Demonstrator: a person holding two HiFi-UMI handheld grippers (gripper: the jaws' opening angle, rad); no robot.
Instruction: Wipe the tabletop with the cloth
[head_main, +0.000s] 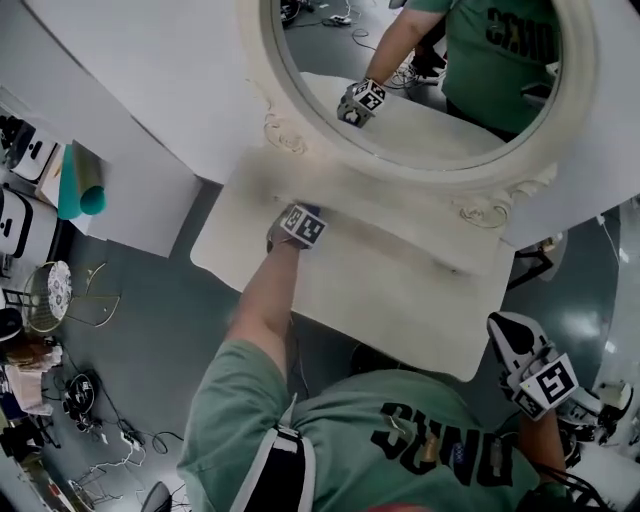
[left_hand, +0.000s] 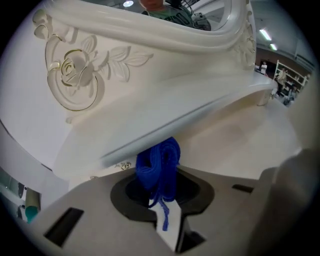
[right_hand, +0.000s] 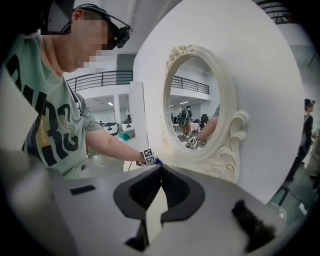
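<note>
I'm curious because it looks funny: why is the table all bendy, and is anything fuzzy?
Left gripper view: the wide lens bends the table, and the cloth is fairly sharp. Head view: the arm looks smeared. Right gripper view: dark corners.

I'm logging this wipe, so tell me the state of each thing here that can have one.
Left gripper: shut on cloth, at the tabletop.
Cloth: bunched, clamped in the jaws.
Right gripper: shut, empty, held off the tabletop's right side.
Mirror: upright, reflecting the left gripper.
</note>
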